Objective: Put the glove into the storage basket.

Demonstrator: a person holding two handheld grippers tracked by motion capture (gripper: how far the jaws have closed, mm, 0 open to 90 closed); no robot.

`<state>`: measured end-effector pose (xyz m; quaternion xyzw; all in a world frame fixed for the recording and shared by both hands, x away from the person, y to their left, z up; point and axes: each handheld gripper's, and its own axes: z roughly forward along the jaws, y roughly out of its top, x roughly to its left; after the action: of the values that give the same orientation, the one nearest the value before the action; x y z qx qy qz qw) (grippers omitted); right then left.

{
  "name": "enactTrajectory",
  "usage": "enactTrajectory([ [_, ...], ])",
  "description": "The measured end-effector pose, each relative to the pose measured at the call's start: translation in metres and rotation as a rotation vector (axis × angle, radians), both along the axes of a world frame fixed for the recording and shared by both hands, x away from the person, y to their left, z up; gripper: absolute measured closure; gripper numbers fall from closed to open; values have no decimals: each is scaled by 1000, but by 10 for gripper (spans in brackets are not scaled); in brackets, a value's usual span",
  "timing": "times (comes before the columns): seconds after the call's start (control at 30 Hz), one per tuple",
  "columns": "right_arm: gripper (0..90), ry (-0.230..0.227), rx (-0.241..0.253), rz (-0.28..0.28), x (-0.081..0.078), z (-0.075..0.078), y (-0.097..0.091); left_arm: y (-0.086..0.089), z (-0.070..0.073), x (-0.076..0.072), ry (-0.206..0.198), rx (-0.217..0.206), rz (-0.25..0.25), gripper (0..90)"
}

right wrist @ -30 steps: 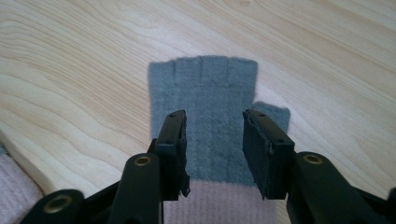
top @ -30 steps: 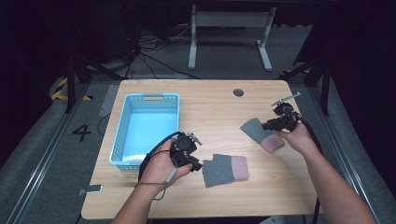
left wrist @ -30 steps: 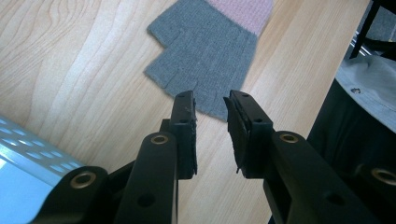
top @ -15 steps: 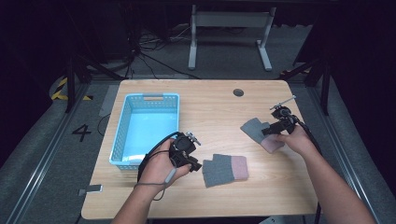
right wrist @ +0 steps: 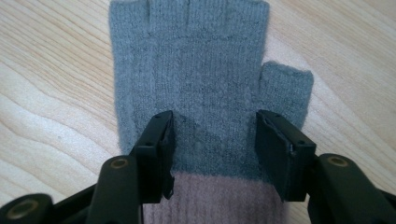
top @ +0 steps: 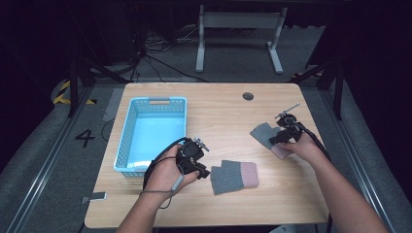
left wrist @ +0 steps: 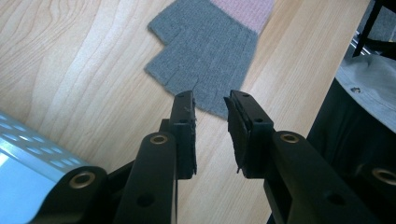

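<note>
We've got two grey fingerless gloves with pink cuffs on the table (top: 291, 194), and a blue basket (top: 127, 145) sitting at the left. Looks like the job is getting the gloves picked up, probably into that basket.

The right gripper (right wrist: 215, 156) hangs over the far glove (right wrist: 196, 79) near the right edge. Its jaws have just been opening, and now they stand wide apart, one on each side of the palm near the cuff, with nothing pinched between them. The left gripper (left wrist: 210, 133) is just off the fingertip end of the near glove (left wrist: 210, 51), which lies flat in the middle of the table near the front edge. Its jaws are parted with bare wood in the gap, so it's holding nothing either.

What could go wrong from here:
- The right jaws are nearly as wide as the glove, so if we come straight down and close, we might just bunch the knit up or shove it sideways instead of gripping it.
- Flat fabric on wood is slippery — the pads could scrape the table and catch only one layer, and then the glove flops out on the lift.
- The left gripper is lined up on the very edge of its glove — a thin bite there could slip free.
</note>
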<state>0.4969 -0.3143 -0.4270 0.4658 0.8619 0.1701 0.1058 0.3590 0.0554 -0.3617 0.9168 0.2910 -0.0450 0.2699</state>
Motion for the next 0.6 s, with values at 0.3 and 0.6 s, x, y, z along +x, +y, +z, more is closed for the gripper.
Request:
enactTrajectory([
  [0.3, 682, 13, 3, -3, 0, 1, 2, 1, 1, 0, 3, -3, -3, 719],
  [0.6, 783, 35, 13, -14, 1, 4, 1, 1, 0, 0, 8, -4, -1, 720],
])
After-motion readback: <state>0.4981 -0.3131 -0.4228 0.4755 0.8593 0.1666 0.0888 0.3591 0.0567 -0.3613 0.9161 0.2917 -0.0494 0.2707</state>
